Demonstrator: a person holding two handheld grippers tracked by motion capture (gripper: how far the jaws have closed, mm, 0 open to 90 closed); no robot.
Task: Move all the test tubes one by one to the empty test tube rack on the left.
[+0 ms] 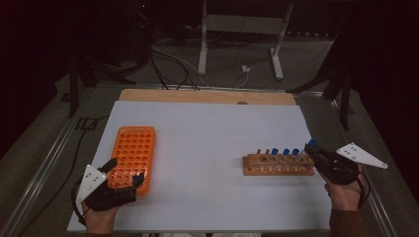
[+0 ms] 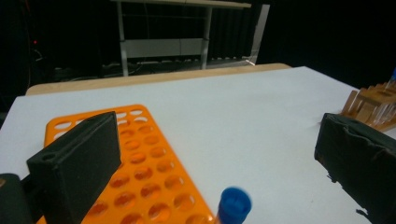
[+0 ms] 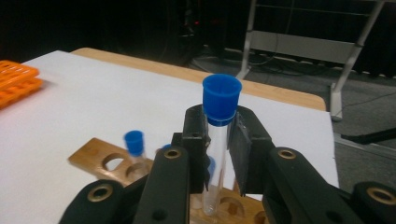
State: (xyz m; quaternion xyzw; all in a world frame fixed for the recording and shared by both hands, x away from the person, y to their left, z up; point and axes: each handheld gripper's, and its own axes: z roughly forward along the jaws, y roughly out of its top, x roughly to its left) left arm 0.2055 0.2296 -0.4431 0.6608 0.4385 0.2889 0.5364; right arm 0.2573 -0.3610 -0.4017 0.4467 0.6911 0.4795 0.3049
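Clear, blue-capped tube (image 3: 218,154) looked light, slick, fragile; right tool (image 3: 219,140) clamped it just under cap; left tool (image 2: 215,154) gaped, empty.

Blue cap (image 3: 222,99) on the clear tube (image 3: 216,163) between the black jaws; plain brown wooden rack (image 3: 140,175) just beneath; bright orange rack (image 1: 132,156) by the other gripper; white table (image 1: 207,133).

A dim lab bench: white table (image 1: 207,128), orange tube rack (image 1: 132,153), wooden rack (image 1: 277,165) of blue-capped test tubes (image 1: 286,153).
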